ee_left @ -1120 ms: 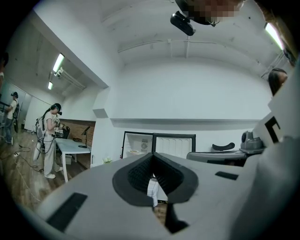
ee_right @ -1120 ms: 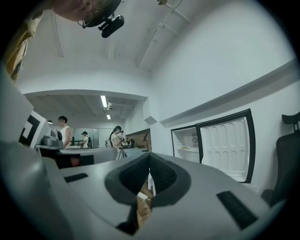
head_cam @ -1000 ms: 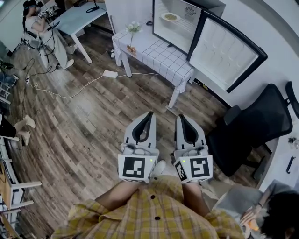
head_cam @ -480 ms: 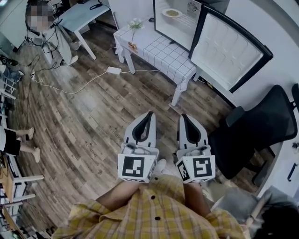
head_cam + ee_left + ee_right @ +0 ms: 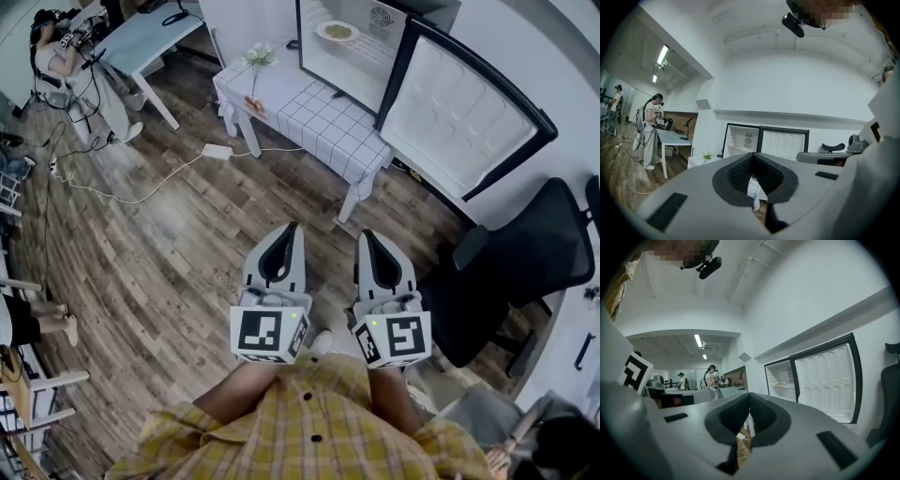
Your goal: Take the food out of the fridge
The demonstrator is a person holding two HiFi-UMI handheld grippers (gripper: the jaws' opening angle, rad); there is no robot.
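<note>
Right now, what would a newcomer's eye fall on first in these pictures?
The open fridge at the top, its door swung wide, with a plate of food on a shelf. Nearest the camera, the left gripper and right gripper point side by side toward it, both shut and empty. A checked table with flowers stands by the fridge.

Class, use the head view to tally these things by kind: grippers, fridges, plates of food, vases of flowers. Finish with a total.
Grippers: 2, left gripper and right gripper
Fridge: 1
Plate of food: 1
Vase of flowers: 1
Total: 5
</note>
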